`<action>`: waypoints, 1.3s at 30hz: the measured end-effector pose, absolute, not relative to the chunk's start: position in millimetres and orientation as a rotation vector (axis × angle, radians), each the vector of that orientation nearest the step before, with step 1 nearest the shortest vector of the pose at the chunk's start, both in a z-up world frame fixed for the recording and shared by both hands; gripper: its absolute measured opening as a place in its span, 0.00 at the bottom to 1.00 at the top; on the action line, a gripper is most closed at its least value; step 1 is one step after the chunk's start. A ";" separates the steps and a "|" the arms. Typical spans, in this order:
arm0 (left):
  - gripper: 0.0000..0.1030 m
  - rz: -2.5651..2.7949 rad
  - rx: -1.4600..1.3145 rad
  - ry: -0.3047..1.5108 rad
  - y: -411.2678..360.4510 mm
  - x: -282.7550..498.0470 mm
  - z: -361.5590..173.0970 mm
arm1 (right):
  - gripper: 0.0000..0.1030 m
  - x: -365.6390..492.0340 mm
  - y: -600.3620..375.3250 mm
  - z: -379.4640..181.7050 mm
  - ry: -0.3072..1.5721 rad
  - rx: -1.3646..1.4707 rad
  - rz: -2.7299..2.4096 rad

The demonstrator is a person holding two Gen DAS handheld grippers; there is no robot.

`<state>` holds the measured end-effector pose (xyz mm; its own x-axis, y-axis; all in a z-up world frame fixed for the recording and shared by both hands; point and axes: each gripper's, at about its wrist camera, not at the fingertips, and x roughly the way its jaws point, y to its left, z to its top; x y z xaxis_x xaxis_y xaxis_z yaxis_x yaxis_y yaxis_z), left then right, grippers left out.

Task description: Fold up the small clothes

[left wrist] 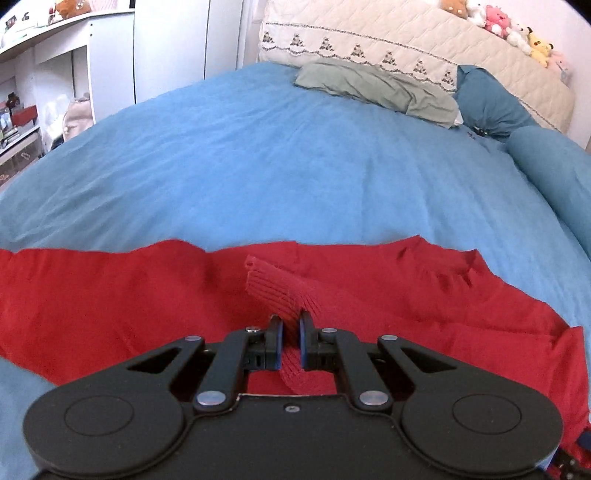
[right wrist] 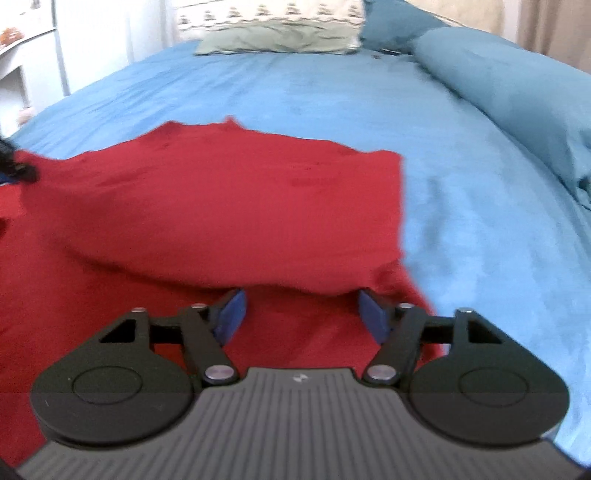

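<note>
A red knit garment [left wrist: 110, 295] lies spread across the near part of a blue bed cover [left wrist: 258, 155]. My left gripper [left wrist: 291, 325] is shut on a ribbed red cuff or hem [left wrist: 273, 288] that stands up from the cloth between its blue pads. In the right wrist view the same red garment [right wrist: 221, 199] has a folded layer lying over its lower part. My right gripper [right wrist: 301, 306] is open, its blue pads [right wrist: 232, 310] wide apart at the edge of that folded layer, and holds nothing. The left gripper shows at the far left edge [right wrist: 14, 166].
A folded grey-green cloth [left wrist: 376, 88] lies at the far end of the bed by a cream quilted pillow [left wrist: 406, 40]. Teal pillows [left wrist: 554, 170] line the right side. Plush toys [left wrist: 509, 26] sit behind. White shelves and a wardrobe [left wrist: 74, 74] stand at left.
</note>
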<state>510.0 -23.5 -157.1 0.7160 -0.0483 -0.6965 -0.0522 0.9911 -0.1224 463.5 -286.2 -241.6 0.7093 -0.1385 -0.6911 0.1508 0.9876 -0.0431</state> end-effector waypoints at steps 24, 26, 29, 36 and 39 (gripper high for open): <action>0.68 -0.093 0.102 0.896 -49.7 510.1 -189.8 | 0.87 474.4 -301.1 -238.0 0.759 0.056 -0.157; 0.68 -0.094 0.102 0.916 -50.2 510.9 -201.5 | 0.88 473.0 -308.4 -245.5 0.744 0.108 -0.162; 0.68 -0.101 0.094 0.894 -46.4 506.6 -197.2 | 0.88 475.0 -307.2 -243.7 0.741 0.112 -0.163; 0.71 -0.067 -0.005 0.835 -9.4 472.5 -132.6 | 0.89 468.0 -291.2 -192.7 0.723 0.070 -0.133; 0.91 -0.050 -0.065 0.816 19.7 452.2 -99.5 | 0.95 469.6 -271.7 -158.8 0.723 0.065 -0.102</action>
